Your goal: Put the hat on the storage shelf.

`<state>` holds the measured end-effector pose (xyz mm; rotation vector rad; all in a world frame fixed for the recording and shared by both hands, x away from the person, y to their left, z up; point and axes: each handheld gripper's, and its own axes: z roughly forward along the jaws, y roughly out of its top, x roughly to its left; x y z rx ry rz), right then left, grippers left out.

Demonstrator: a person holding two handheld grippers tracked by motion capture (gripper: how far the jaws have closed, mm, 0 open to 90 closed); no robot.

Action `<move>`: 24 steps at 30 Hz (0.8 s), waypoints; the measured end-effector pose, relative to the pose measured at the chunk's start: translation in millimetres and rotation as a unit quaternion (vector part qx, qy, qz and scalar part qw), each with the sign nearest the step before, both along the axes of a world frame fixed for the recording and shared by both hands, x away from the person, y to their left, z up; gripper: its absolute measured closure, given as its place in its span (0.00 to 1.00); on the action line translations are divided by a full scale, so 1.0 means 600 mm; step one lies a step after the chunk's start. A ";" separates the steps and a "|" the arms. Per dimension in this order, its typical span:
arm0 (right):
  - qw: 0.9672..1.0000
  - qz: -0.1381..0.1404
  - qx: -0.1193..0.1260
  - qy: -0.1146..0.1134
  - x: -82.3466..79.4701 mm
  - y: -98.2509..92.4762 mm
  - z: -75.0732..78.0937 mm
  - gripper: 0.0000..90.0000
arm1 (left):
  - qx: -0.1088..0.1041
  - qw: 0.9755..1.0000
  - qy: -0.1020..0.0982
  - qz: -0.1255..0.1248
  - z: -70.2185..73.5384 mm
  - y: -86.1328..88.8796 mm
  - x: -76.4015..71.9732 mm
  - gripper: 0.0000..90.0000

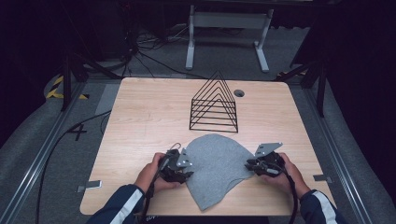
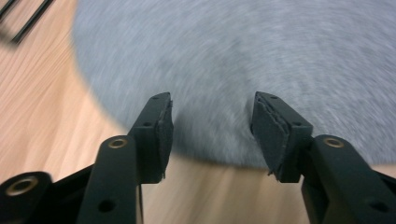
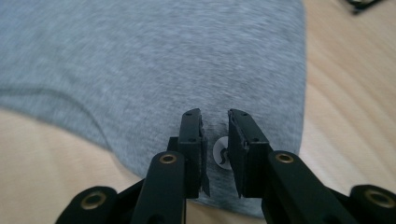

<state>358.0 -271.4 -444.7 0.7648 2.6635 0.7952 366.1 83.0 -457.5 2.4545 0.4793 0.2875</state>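
The left hand-held gripper (image 1: 187, 176) lies low at the left edge of a soft grey knitted cloth (image 1: 215, 165), its jaws spread wide with nothing between them. The right hand-held gripper (image 1: 249, 164) sits at the cloth's right edge, jaws nearly together with a narrow gap, over a small white round tag (image 3: 222, 152); whether they pinch fabric cannot be told. One cloth lies flat on the pale wooden worktop (image 1: 140, 121), near the front. One black wire triangular rack (image 1: 214, 105) stands behind it, apart.

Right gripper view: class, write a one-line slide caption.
Right gripper, nearly closed, poised over the grey cloth edge above a small round tag.
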 end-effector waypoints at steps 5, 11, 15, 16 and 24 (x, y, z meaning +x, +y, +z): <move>1.000 0.022 -0.015 -0.014 -0.043 0.033 0.000 0.87 | -0.001 0.999 -0.003 0.046 -0.001 0.032 0.024 0.48; 0.999 0.046 -0.011 -0.013 -0.080 0.062 -0.003 0.88 | -0.006 0.996 -0.024 0.083 -0.005 0.037 0.040 0.42; 0.999 0.043 0.007 -0.001 -0.081 0.079 -0.005 0.84 | 0.004 0.993 -0.030 0.111 -0.003 0.034 0.052 0.37; 0.999 0.046 0.008 0.001 -0.080 0.084 -0.004 0.82 | 0.000 0.993 -0.027 0.116 -0.003 0.034 0.056 0.35; 0.996 0.000 0.079 -0.038 -0.019 0.056 0.034 0.64 | -0.044 0.992 0.008 0.119 -0.006 0.028 0.080 0.33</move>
